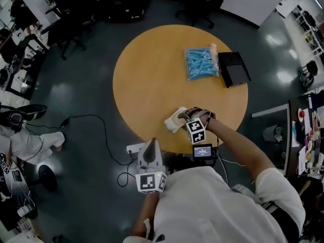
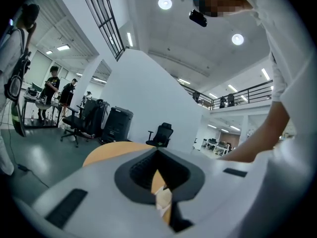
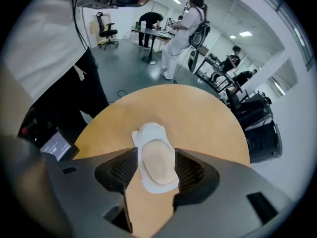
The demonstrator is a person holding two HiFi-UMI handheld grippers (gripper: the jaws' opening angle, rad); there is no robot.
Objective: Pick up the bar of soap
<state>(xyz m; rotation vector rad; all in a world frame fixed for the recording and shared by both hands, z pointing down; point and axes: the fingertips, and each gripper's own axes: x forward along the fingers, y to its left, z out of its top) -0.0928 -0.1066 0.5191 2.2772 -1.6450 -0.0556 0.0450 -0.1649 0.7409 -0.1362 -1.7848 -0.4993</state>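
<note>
1 view only (R tool): tan soap

Worktop is wood-look, matt tan, smooth; bar of soap is pale beige, matt, waxy-smooth, lying in a white wrapper that is thin plastic or paper, can't tell which. Right gripper and left gripper have matt grey plastic shells, and the fingers are faced with dark ribbed pads that look rubbery. Bag of blue pieces is clear glossy plastic, crinkled; box beside it is matt black; floor is dark, polished, glossy with light reflections.
</note>
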